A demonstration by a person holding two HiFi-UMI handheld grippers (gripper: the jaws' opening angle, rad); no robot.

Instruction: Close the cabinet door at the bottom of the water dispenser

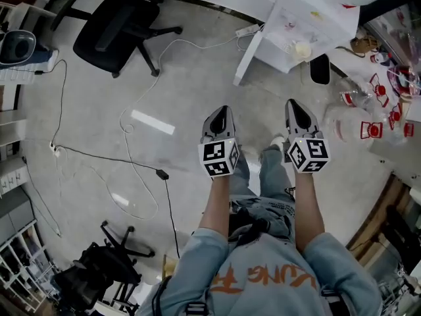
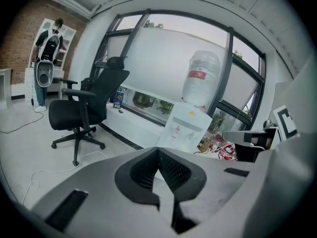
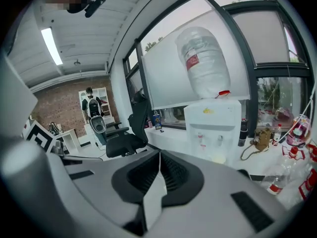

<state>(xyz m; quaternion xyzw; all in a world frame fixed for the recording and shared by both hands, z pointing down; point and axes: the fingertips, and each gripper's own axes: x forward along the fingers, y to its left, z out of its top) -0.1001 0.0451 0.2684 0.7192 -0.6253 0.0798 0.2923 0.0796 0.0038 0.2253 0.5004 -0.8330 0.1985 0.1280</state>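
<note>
Shut tight at the left gripper (image 1: 222, 112), tips pressed together and nothing caught in them; same story at the right gripper (image 1: 297, 107), closed on empty air. Held out side by side over the floor (image 1: 197, 78), touching nothing, well apart from the water dispenser (image 1: 309, 18) up ahead and a little to the right.

Likely a light, thin, stiff panel on hinges for the cabinet door (image 1: 250, 54), probably that white slab angling out from the dispenser's foot in the head view (hidden behind the gripper bodies in both gripper views, so hard to be sure). Should swing on a gentle shove; no call to grasp it at all.

Best pushed on the outer face near the free edge, far from the hinge, using closed jaws as a blunt nose. Looks smooth and probably slippery, so better to meet it square than at a glancing angle. Worth easing it home rather than slamming: top-heavy up there, with a big water bottle (image 3: 203, 58) upended on the cabinet. Might want one firm last press for a catch or magnet, if fitted.

Already set up for that: closed, empty, pointed slightly downward toward the dispenser, no need to open before contact.
</note>
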